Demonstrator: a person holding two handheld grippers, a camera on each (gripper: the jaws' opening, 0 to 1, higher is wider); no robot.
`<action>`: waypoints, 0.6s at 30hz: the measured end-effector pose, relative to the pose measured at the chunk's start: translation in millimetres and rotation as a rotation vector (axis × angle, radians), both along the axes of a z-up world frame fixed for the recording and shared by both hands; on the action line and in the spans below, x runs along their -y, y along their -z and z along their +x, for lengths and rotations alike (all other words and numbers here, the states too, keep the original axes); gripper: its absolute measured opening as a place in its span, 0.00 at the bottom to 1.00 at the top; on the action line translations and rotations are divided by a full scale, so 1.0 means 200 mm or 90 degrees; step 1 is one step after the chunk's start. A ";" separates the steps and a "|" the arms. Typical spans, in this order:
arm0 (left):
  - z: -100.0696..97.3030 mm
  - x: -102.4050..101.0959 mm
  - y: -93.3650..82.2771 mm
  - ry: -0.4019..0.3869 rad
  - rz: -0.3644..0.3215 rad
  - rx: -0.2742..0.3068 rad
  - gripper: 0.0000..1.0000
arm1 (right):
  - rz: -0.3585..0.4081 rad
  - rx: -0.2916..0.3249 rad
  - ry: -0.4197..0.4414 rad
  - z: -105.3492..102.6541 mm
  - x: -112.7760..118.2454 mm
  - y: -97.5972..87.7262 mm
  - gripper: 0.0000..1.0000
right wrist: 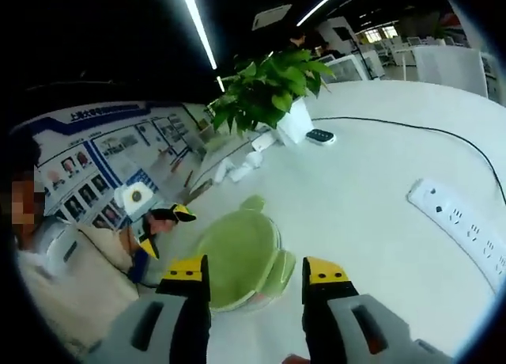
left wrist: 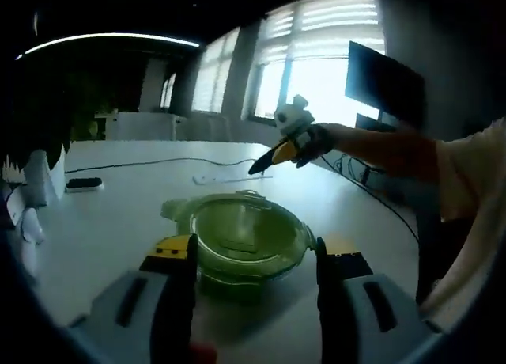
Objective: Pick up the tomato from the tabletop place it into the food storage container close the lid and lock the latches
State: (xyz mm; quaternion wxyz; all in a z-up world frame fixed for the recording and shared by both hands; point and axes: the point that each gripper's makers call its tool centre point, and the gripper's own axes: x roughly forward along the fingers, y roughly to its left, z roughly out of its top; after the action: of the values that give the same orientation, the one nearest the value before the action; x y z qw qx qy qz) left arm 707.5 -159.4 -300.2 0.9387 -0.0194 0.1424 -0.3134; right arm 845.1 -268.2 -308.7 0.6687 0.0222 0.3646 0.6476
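A round green food storage container (left wrist: 241,241) with its translucent lid on sits on the white table (left wrist: 103,229). My left gripper (left wrist: 251,261) is open, its black and yellow jaws standing either side of the container's near rim. Beyond the container, my right gripper (left wrist: 273,154) hangs above the table in a person's hand. In the right gripper view the same container (right wrist: 237,257) lies just past my open right gripper (right wrist: 254,273), with nothing between the jaws. The left gripper (right wrist: 162,221) shows at the container's left. I cannot make out the tomato; the lid blurs what is inside.
A white power strip (right wrist: 466,221) and a black cable (right wrist: 411,127) lie on the table. A potted plant (right wrist: 277,95) and a small black device (right wrist: 320,136) stand further off. White items (left wrist: 39,178) sit at the table's left. A dark monitor (left wrist: 383,83) stands by the windows.
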 end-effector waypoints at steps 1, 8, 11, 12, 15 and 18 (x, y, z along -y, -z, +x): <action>0.01 0.01 0.00 0.001 0.014 -0.009 0.59 | -0.003 0.002 -0.003 0.00 0.01 0.00 0.41; 0.10 0.01 0.02 0.002 0.073 -0.036 0.59 | -0.005 0.012 -0.009 -0.01 0.05 -0.04 0.39; 0.12 0.02 0.04 0.008 0.087 -0.046 0.59 | -0.009 0.019 -0.014 -0.04 0.05 -0.04 0.38; 0.13 0.03 0.04 0.011 0.094 -0.051 0.59 | -0.011 0.020 -0.015 -0.06 0.05 -0.04 0.38; 0.14 0.07 0.06 0.026 0.110 -0.061 0.59 | -0.012 0.025 -0.018 -0.07 0.04 -0.04 0.38; 0.15 0.10 0.07 0.035 0.129 -0.065 0.59 | -0.012 0.029 -0.023 -0.08 0.04 -0.04 0.38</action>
State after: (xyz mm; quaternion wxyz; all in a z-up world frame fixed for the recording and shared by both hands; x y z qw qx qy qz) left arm 737.5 -179.4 -313.7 0.9183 0.0636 0.2216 -0.3218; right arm 828.8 -276.4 -300.2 0.6656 -0.0056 0.3556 0.6561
